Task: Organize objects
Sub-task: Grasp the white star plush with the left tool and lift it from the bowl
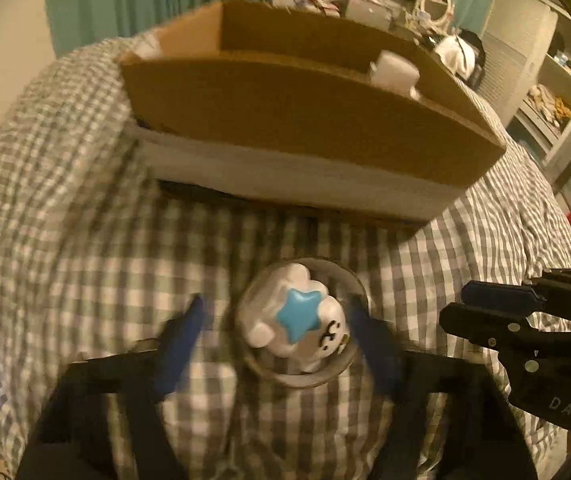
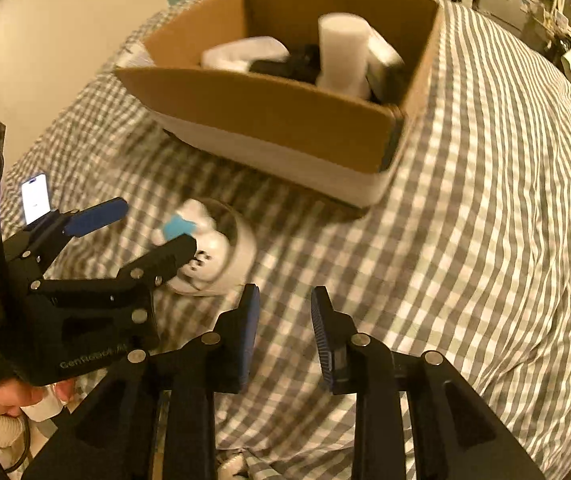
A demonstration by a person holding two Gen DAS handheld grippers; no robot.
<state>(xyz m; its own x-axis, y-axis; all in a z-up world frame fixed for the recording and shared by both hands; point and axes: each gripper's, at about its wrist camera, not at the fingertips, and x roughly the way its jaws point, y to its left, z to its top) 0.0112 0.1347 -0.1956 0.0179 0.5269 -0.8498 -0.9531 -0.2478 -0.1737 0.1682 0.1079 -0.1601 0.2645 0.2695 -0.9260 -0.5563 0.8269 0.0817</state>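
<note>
A clear dome toy [image 1: 299,320] with a white figure and a blue star inside lies on the checked bedspread [image 1: 85,240]. My left gripper [image 1: 277,320] is open, its blue fingers on either side of the toy, the right finger close to it. The toy also shows in the right wrist view [image 2: 213,252], with the left gripper [image 2: 145,228] around it. My right gripper [image 2: 283,320] is open and empty, just right of the toy. A cardboard box [image 2: 277,112] stands behind, holding a white cylinder [image 2: 343,52] and dark items.
A lit phone [image 2: 35,198] lies at the left on the bed. Curtains, shelves and a cluttered desk [image 1: 385,4] stand beyond the bed. The bedspread [image 2: 485,200] stretches to the right of the box.
</note>
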